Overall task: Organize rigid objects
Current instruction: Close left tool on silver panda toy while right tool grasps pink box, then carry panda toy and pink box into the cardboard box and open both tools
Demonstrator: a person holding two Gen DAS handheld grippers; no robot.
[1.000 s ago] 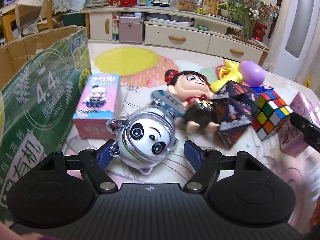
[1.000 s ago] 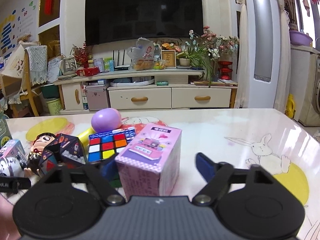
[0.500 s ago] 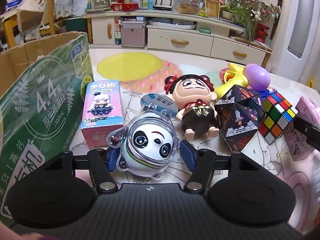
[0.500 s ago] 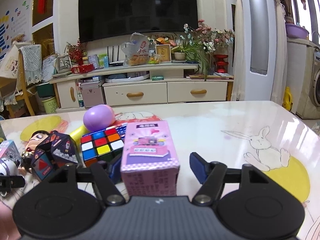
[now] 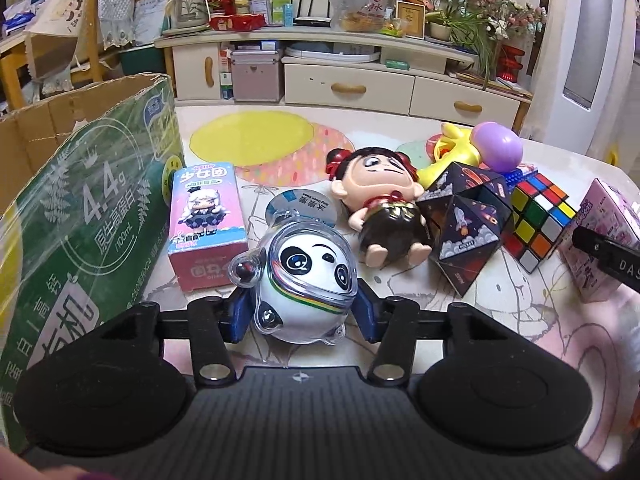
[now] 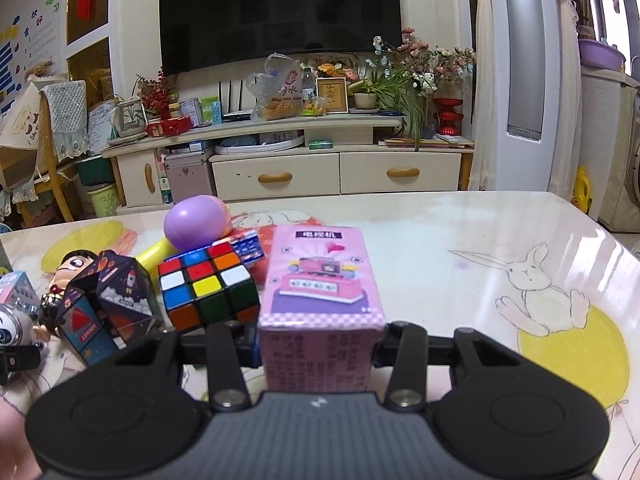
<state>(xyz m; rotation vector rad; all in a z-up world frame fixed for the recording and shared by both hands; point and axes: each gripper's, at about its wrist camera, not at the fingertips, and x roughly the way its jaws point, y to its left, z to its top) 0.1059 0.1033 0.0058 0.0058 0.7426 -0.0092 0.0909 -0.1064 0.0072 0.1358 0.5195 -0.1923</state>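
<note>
My left gripper is shut on the panda toy, its blue pads pressed on both sides of the clear shell. My right gripper is shut on the pink carton box, which lies on the table between the pads. Part of the right gripper and the pink box show at the right edge of the left wrist view. The panda shows at the left edge of the right wrist view.
A green cardboard box stands open at the left. On the table lie a pink-blue figure box, a doll, a dark folding cube, a Rubik's cube, a purple egg and a yellow toy.
Both grippers have closed: the left one onto the panda toy, the right one onto the pink box. Both have moved slightly forward around their objects.
</note>
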